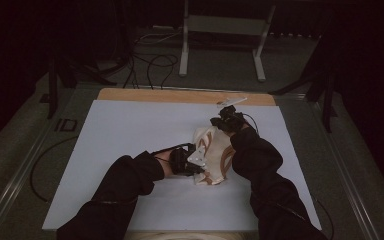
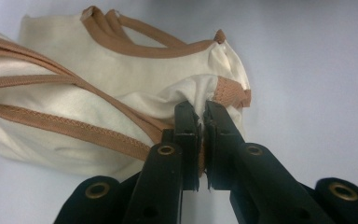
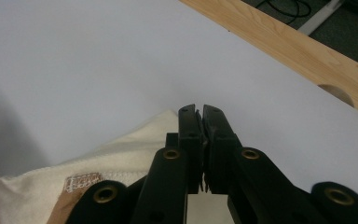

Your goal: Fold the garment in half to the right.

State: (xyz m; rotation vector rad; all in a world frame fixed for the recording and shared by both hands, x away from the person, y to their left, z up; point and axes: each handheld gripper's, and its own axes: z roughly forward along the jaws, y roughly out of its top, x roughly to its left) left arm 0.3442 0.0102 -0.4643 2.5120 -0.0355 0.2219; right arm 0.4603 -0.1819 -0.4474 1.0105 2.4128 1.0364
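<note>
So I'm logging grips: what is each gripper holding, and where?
The left gripper pinches the cream garment at a tan-trimmed edge; the right gripper grips its plain cream edge.

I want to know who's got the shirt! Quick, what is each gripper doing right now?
Left gripper: shut on the cream garment, pinching its brown-trimmed edge.
Right gripper: shut; the garment lies beside its jaws, but a grip on it cannot be told.

A cream garment with tan trim [image 1: 214, 155] lies bunched on the white table sheet [image 1: 130, 135], between the two grippers. The left gripper [image 1: 196, 161] meets its near edge; the right gripper [image 1: 219, 121] (hand dark-sleeved) sits at its far end.
</note>
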